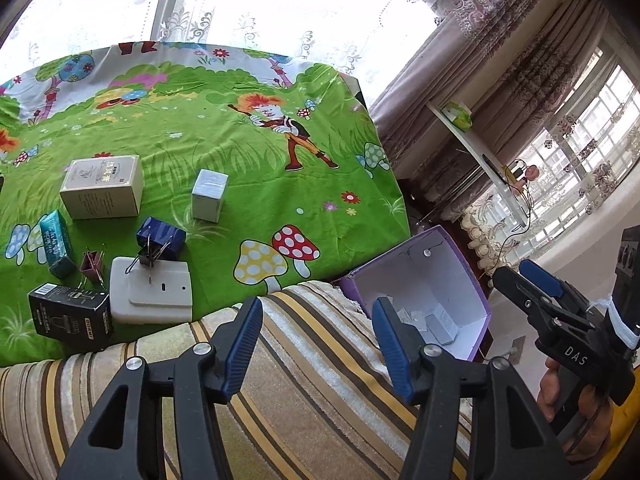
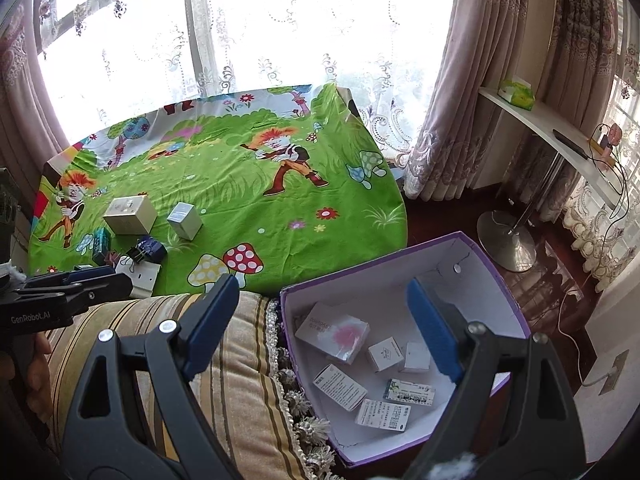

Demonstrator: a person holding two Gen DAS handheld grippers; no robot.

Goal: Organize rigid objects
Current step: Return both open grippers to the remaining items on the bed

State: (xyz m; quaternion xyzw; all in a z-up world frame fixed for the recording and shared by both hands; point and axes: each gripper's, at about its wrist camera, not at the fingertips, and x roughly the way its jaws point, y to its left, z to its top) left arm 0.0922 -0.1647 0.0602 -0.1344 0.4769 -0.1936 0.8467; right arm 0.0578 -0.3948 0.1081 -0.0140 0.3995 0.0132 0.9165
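Both grippers are empty: left gripper (image 1: 318,344) half open, right gripper (image 2: 320,332) wide. Ahead-left of the left one, approach the silver cube (image 1: 209,195) squarely, clear of the binder clips (image 1: 150,254).

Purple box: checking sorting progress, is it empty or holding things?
Holding things: the purple box has several small cartons on its white floor.

A green cartoon-printed cloth (image 2: 248,216) with red and yellow mushrooms lay spread beyond the fingertips, and a striped cushion (image 2: 236,364) with a tasselled edge lay directly beneath the fingers. Lace curtains (image 2: 256,36) hung over a bright window far ahead of the fingers, with heavier patterned drapes (image 2: 464,120) ahead to the right. Further right of the fingers, a white shelf (image 2: 548,128) carried a green tissue pack (image 2: 517,94), and a round metal stand base (image 2: 506,242) rested on the dark floor.
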